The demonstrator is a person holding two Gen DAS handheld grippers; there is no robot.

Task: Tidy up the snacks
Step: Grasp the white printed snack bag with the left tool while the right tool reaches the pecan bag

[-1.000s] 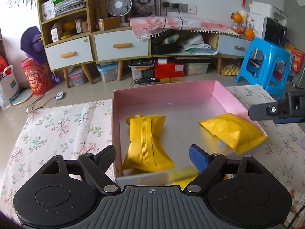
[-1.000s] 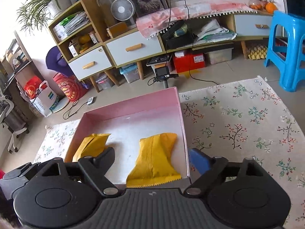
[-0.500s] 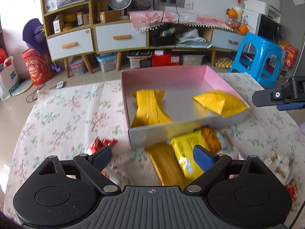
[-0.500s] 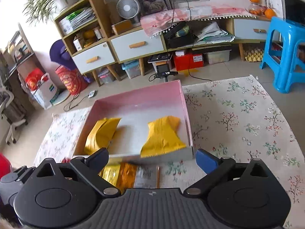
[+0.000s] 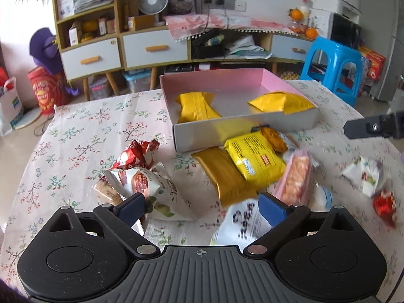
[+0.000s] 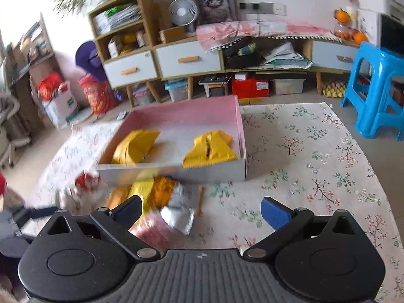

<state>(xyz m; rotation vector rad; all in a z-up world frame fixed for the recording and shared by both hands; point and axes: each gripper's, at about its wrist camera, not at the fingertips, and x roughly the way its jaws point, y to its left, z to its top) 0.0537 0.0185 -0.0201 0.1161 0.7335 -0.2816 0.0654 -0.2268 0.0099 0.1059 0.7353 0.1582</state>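
A pink-lined box (image 5: 234,80) (image 6: 176,116) stands on the floral cloth with two yellow packets in it (image 5: 195,107) (image 5: 282,102). Loose snacks lie in front of it: a gold bar (image 5: 222,174), a yellow packet (image 5: 255,159), a pink bar (image 5: 295,176), red and white wrappers (image 5: 136,166). My left gripper (image 5: 202,205) is open and empty above the pile. My right gripper (image 6: 202,212) is open and empty, above a silver wrapper (image 6: 179,214) and to the right of the pile. Its finger shows in the left wrist view (image 5: 371,127).
A blue stool (image 6: 376,91) stands at the right beyond the table. Cabinets with drawers (image 5: 151,48) line the back wall. More small wrappers (image 5: 366,176) lie at the right on the cloth. The left gripper shows blurred at the left of the right wrist view (image 6: 22,217).
Both grippers have pulled back and away from the box. The loose snack pile in front of the box has come into view. Both stay open and empty.
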